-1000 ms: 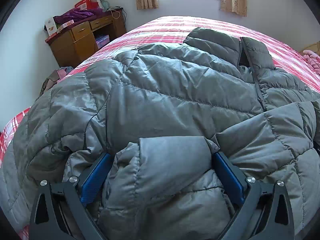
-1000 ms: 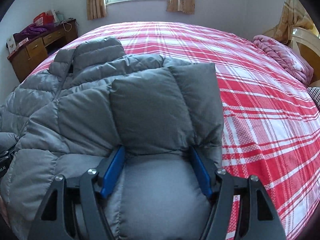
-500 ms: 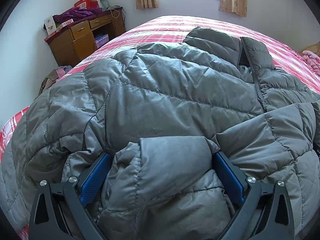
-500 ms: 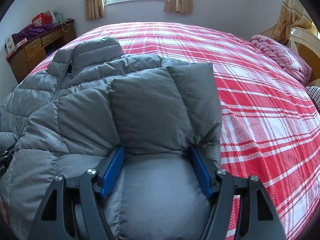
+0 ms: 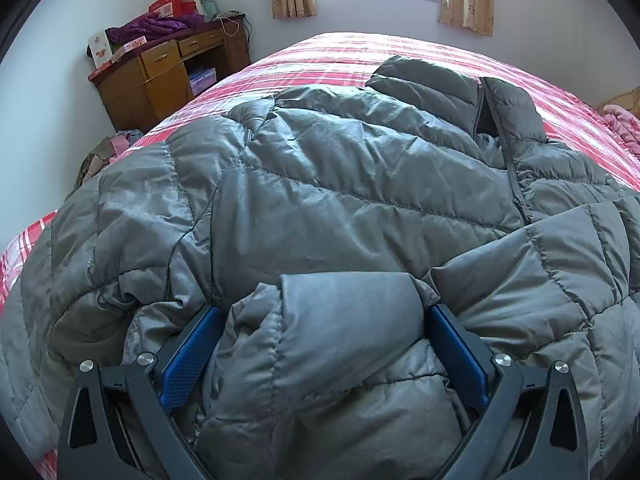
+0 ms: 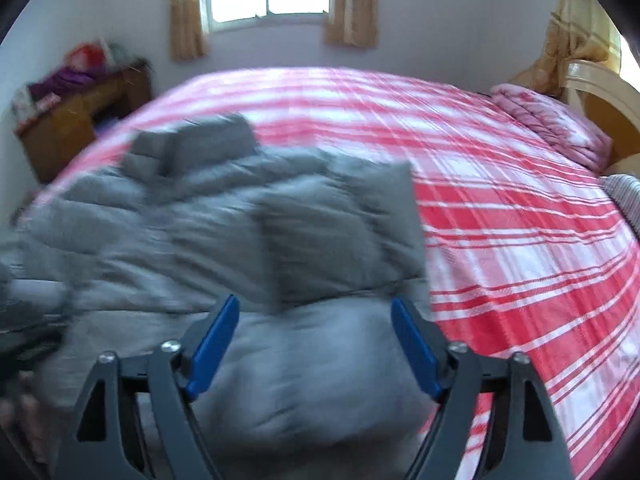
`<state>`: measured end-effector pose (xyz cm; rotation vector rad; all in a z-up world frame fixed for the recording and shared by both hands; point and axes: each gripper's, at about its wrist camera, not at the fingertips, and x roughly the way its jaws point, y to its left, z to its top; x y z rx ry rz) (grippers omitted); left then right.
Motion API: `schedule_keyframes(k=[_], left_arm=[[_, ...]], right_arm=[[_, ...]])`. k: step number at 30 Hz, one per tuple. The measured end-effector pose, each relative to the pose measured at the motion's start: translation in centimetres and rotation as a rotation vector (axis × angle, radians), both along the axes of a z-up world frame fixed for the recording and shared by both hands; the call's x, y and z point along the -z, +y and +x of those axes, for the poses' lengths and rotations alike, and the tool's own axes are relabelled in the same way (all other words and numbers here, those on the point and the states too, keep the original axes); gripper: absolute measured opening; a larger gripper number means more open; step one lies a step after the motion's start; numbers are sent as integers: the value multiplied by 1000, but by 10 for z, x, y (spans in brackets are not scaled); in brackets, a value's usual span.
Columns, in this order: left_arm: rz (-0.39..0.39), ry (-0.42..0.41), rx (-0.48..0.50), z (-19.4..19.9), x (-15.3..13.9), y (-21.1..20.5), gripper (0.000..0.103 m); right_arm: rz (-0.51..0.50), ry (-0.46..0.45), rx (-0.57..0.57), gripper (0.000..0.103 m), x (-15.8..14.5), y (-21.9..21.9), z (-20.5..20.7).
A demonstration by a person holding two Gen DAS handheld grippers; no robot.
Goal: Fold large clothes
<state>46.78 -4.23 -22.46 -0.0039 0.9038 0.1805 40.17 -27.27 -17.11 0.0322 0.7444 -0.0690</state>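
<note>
A grey puffer jacket [image 5: 340, 184] lies spread on the red plaid bed [image 5: 340, 52], collar toward the window. My left gripper [image 5: 324, 312] is shut on a thick folded part of the jacket at its near edge, and the padding bulges between the blue pads [image 5: 188, 356]. In the blurred right wrist view the jacket [image 6: 180, 220] lies folded with its right edge on the bedspread [image 6: 500, 220]. My right gripper [image 6: 314, 302] hovers over the near fold. Its jaws are opening, and the blue pads [image 6: 212, 344] stand clear of the cloth.
A wooden desk [image 5: 160, 76] piled with clothes and boxes stands against the far left wall. Loose clothes [image 5: 104, 152] lie on the floor beside the bed. A pink blanket [image 6: 552, 124] and the headboard [image 6: 600, 92] are at the far right.
My right gripper let go of the jacket fold, its jaws spread wider, and it rose and drew back, blurring its view. The left gripper kept still with its grip.
</note>
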Motion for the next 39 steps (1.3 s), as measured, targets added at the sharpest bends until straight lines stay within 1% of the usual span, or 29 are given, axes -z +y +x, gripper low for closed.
schedule_keyframes(k=[2, 4, 5, 7, 8, 10, 12, 15, 17, 18, 19, 20, 21, 22, 23, 25, 27, 29, 31, 32, 33, 35, 37, 39], left_arm=[[2, 1, 0, 0, 0, 0, 102], [0, 0, 0, 0, 0, 0, 102], [0, 0, 0, 0, 0, 0, 102], [2, 0, 0, 0, 0, 0, 102], [2, 1, 0, 0, 0, 0, 102], [4, 0, 0, 0, 0, 0, 102], [3, 0, 0, 0, 0, -1, 102], [5, 3, 0, 0, 0, -1, 102], [2, 24, 18, 0, -3, -1, 102], [3, 51, 62, -3, -11, 1, 102], [-5, 53, 76, -9, -20, 4, 102], [-19, 33, 95, -20, -34, 11, 102], [-22, 4, 113, -32, -47, 17, 102], [-11, -41, 131, -49, -63, 27, 102], [13, -70, 133, -63, -74, 37, 102], [109, -112, 104, -97, -90, 67, 102], [177, -117, 43, -125, -93, 103, 102], [228, -98, -62, -153, -88, 151, 102], [249, -66, -170, -177, -81, 195, 102], [240, -52, -231, -191, -78, 216, 102], [225, -47, -271, -203, -76, 231, 102], [162, -54, -339, -229, -74, 257, 102], [101, -60, -367, -244, -70, 268, 102], [42, -35, -345, -244, -61, 268, 102]], right_arm=[[-22, -13, -76, 85, 0, 24, -8], [-41, 24, -152, 85, 11, 41, -7], [-70, 47, -173, 85, 20, 49, -4], [-99, 76, -169, 86, 33, 51, 2], [-85, 101, -170, 88, 36, 49, 7], [-63, 119, -169, 88, 40, 44, 13], [-50, 127, -166, 89, 43, 43, 15], [-56, 130, -157, 91, 44, 44, 17], [-59, 132, -154, 92, 46, 42, 18], [-58, 132, -155, 92, 44, 45, 15], [-56, 130, -160, 91, 40, 44, 13], [-70, 117, -156, 91, 34, 43, 7], [-83, 66, -132, 92, 22, 37, -8], [-72, 35, -125, 93, 14, 32, -18], [-45, 17, -128, 95, 6, 24, -33], [-28, 42, -151, 97, 2, 17, -55], [-55, 67, -168, 97, 3, 15, -76], [-103, 71, -181, 97, 6, 17, -100], [-127, 57, -207, 97, 9, 19, -124], [-137, 46, -214, 97, 11, 21, -135], [-144, 40, -217, 97, 12, 22, -141], [-148, 24, -217, 97, 15, 25, -155], [-143, 9, -224, 97, 16, 31, -162], [-148, 0, -234, 97, 17, 31, -170]])
